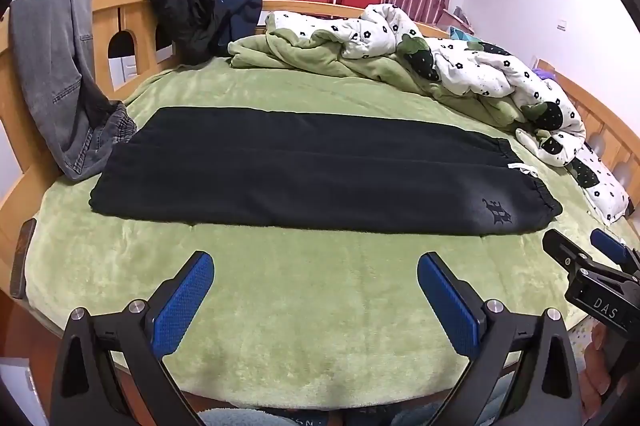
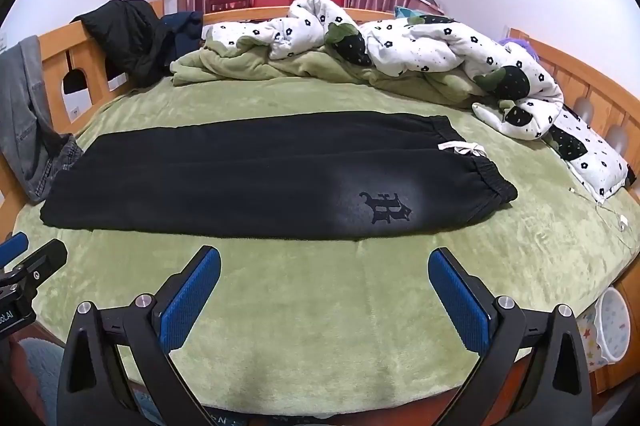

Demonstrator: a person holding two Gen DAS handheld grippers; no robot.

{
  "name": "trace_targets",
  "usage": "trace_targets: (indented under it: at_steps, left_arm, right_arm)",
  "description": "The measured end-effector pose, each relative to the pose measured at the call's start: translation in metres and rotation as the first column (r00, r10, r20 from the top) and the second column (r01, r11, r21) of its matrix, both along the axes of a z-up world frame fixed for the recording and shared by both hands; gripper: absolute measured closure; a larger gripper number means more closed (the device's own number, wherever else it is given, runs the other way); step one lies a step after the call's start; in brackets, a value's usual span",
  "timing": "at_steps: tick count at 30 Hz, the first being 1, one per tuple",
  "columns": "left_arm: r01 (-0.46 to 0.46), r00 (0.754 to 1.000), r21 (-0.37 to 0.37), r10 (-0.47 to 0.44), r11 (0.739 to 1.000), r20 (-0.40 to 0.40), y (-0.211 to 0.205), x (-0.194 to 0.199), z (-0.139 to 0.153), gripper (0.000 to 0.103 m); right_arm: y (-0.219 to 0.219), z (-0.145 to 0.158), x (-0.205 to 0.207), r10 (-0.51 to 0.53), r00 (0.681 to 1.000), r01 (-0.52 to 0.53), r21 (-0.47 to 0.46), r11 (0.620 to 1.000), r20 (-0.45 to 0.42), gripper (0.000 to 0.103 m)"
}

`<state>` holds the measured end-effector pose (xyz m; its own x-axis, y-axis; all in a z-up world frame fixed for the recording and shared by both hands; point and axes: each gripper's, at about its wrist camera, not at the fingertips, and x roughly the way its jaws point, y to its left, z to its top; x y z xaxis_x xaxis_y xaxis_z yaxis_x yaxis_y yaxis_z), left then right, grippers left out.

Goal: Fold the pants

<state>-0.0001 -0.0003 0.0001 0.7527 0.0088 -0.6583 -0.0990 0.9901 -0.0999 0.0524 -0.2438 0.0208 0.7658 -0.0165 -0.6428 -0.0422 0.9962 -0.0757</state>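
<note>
Black sweatpants [image 1: 304, 169] lie flat across the green bed cover [image 1: 312, 306], folded lengthwise, waistband with white drawstring [image 2: 464, 148] at the right, leg ends at the left. A dark logo [image 2: 386, 207] sits near the waistband. My left gripper [image 1: 314, 270] is open and empty, over the cover in front of the pants. My right gripper [image 2: 324, 266] is open and empty, in front of the logo end of the pants [image 2: 256, 177]. Each gripper shows at the edge of the other's view: the right one [image 1: 580, 246] and the left one [image 2: 36, 250].
A crumpled white flowered quilt [image 1: 460, 65] and green blanket [image 2: 240, 65] lie along the far side. Grey jeans [image 1: 60, 77] and a black jacket [image 1: 184, 9] hang on the wooden bed frame [image 1: 120, 5] at left. A white cable [image 2: 604, 209] lies at right.
</note>
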Motion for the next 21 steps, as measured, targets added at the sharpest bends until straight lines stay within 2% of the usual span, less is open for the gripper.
trace_targets:
  at_steps: [8, 9, 21]
  left_arm:
    - [-0.015, 1.0, 0.0, 0.015, 1.0, 0.007, -0.008, -0.001, -0.001, 0.001]
    - [-0.011, 1.0, -0.027, 0.011, 1.0, -0.002, 0.002, -0.001, -0.003, 0.001]
    - [-0.009, 1.0, -0.038, 0.009, 0.999, -0.005, 0.006, -0.001, -0.003, 0.001]
  right_arm:
    - [0.003, -0.003, 0.0, 0.0, 1.0, 0.0, -0.007, 1.0, -0.004, 0.001]
    - [0.004, -0.003, -0.001, -0.002, 1.0, 0.002, -0.007, 1.0, -0.003, 0.001]
    - [-0.006, -0.009, 0.003, -0.004, 1.0, 0.004, 0.013, 1.0, -0.016, 0.001]
